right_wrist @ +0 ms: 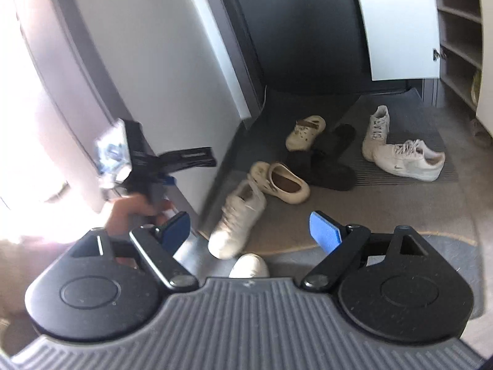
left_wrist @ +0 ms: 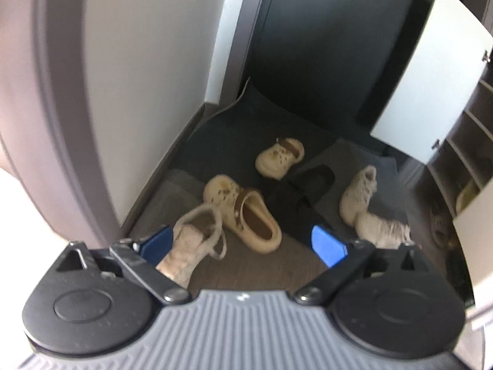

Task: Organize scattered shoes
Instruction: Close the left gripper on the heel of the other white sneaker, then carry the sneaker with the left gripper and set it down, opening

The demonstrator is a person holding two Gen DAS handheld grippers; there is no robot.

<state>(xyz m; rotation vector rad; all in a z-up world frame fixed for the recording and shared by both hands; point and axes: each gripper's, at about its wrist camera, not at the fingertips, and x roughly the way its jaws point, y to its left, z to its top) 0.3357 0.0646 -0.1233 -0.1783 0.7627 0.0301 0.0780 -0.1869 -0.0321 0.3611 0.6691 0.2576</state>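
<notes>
Shoes lie scattered on the entry floor. Two cream clogs [left_wrist: 279,157] [left_wrist: 243,212], a pair of black slippers [left_wrist: 308,191] and two white sneakers [left_wrist: 360,197] [left_wrist: 382,229] lie ahead. My left gripper [left_wrist: 243,243] is open above the floor, and a worn white sneaker [left_wrist: 191,246] lies beneath its left finger, not gripped. My right gripper [right_wrist: 250,229] is open and empty, high above that same sneaker [right_wrist: 237,219]. Another white sneaker toe [right_wrist: 249,266] shows at its base. In the right wrist view, a hand [right_wrist: 129,212] holds the left gripper [right_wrist: 188,169].
A shoe cabinet stands at the right with its white door [right_wrist: 397,24] swung open and its shelves [right_wrist: 456,30] showing. A dark door [left_wrist: 323,46] is at the back, with a white wall on the left. A grey ribbed mat [right_wrist: 431,132] lies under the sneaker pair.
</notes>
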